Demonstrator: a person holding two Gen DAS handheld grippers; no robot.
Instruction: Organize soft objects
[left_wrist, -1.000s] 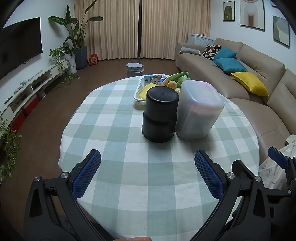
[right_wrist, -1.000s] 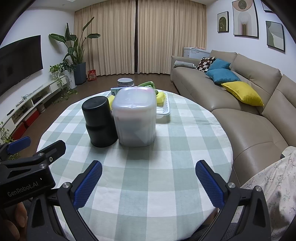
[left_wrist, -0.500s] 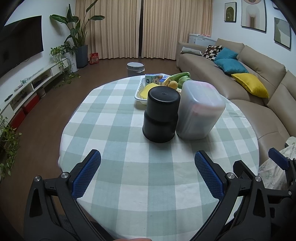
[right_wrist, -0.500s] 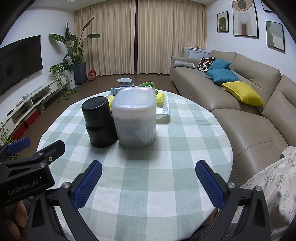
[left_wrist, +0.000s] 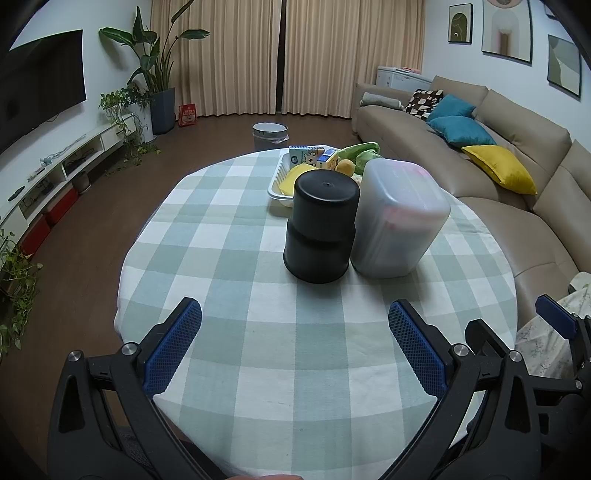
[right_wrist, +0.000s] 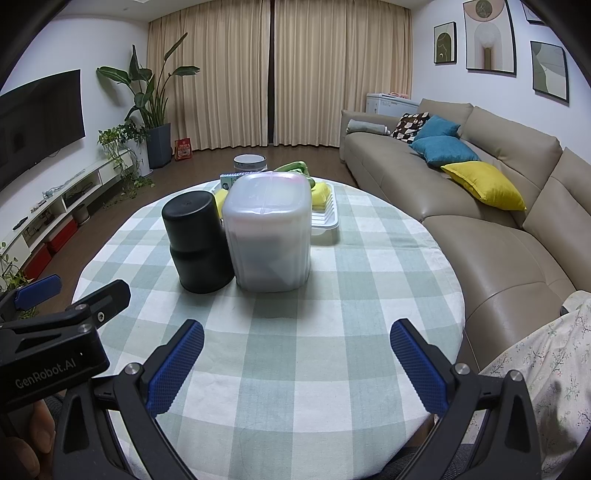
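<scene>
Soft toys (left_wrist: 354, 157) fill a white tray (left_wrist: 277, 184) at the table's (left_wrist: 229, 354) far edge, behind two upturned bins (left_wrist: 321, 230); both grippers (left_wrist: 293, 345) (right_wrist: 295, 363) hover near-edge, spread, empty. Stage undecidable.

Both tongs share 1 build: black plastic arms shaped like open frames with triangular cut-outs, silver screws at the joints, and blue pads with a fine grid texture on the inner faces. The left tongs (left_wrist: 294, 345) show 4 screws, as do the right tongs (right_wrist: 296, 363). The left unit's body reads "GenRobot.AI" in white. The person wears pale floral-print fabric (right_wrist: 546, 373).
</scene>
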